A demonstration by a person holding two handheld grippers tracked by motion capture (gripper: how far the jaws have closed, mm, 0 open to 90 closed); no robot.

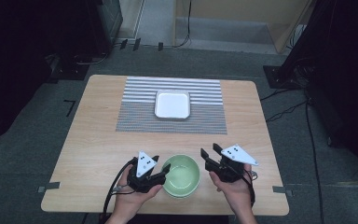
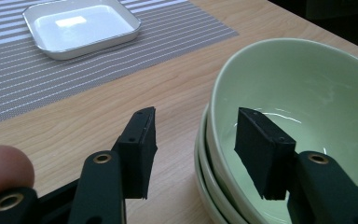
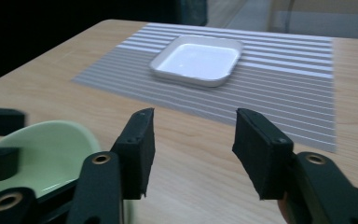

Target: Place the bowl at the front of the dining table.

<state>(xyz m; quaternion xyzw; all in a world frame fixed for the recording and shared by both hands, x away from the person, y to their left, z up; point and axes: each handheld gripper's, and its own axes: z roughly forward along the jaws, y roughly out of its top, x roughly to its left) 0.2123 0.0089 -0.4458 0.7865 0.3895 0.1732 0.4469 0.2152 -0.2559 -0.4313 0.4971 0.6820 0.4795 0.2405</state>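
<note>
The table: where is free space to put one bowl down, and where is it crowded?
Bare wood of the table lies left of the striped placemat, and also right of it. The strip between the placemat and the green bowls is free too. The near edge is crowded: the left hand-held gripper straddles the bowls' rim, and the right hand-held gripper hovers beside them.

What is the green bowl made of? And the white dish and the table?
Green bowl: looks like glazed ceramic, since it is smooth and shiny. White dish: glossy too, ceramic or maybe plastic. Table: light wood, or a wood-look top, with visible grain.
</note>
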